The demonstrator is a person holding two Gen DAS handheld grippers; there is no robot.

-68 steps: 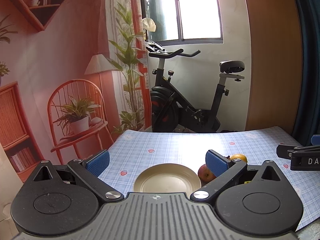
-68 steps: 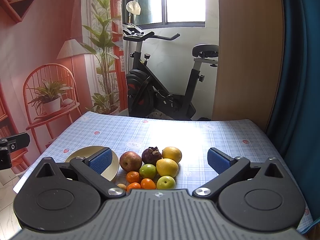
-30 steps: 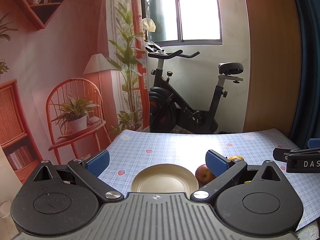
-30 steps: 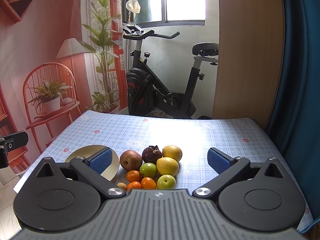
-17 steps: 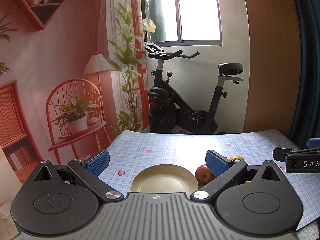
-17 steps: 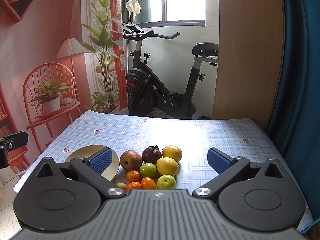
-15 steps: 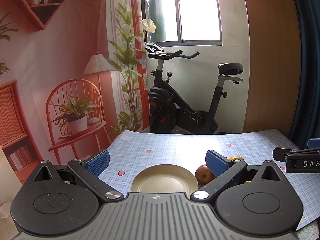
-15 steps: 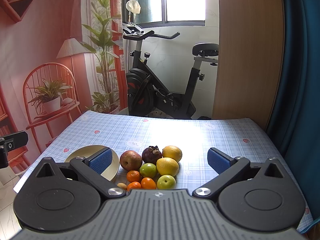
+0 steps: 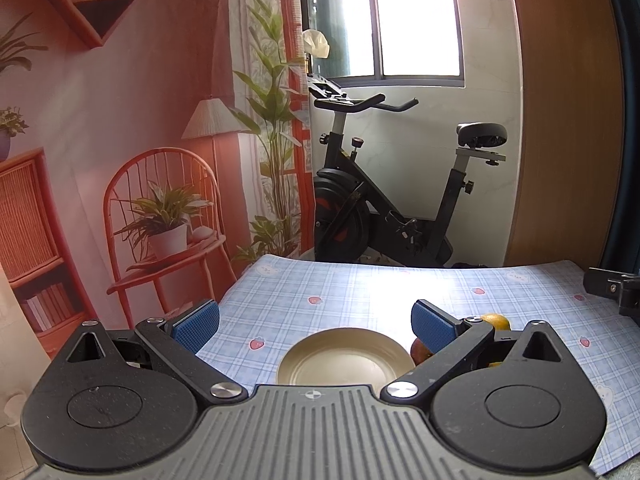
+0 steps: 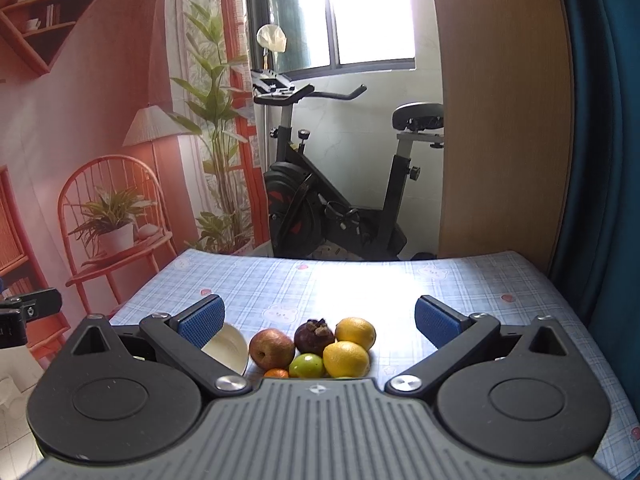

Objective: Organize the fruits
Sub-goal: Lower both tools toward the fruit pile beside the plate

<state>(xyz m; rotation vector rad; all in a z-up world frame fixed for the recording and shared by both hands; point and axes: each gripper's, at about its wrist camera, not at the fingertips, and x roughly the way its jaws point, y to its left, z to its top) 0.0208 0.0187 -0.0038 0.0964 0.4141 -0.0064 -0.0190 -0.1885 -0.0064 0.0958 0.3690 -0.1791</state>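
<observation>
Fruit sits in a tight cluster on the checked cloth (image 10: 440,280), just right of the plate (image 9: 344,356), which is bare. In the right wrist view we see an apple (image 10: 271,348) nearest the plate, a mangosteen (image 10: 314,335) behind it, two lemons (image 10: 346,358) to the right, a lime (image 10: 307,365) in front and a tangerine (image 10: 277,373) half hidden by the gripper body. Our right gripper (image 10: 318,320) hangs above the pile with its jaws spread wide and nothing between them; our left gripper (image 9: 316,322) is likewise released and empty, facing the plate. Nothing has been moved to the plate yet, so we judge the task barely begun. The apple looks firm and fairly heavy, with waxy skin that could slip, so we would close across its widest middle. The lemons should be firm with a pebbled rind that grips well. The mangosteen has a hard shell but a knobbly crown, better avoided. The tangerine is likely soft and wants a gentle squeeze. Since the fruits touch, lifting one may set its neighbours rolling, so we would start from the outside.
</observation>
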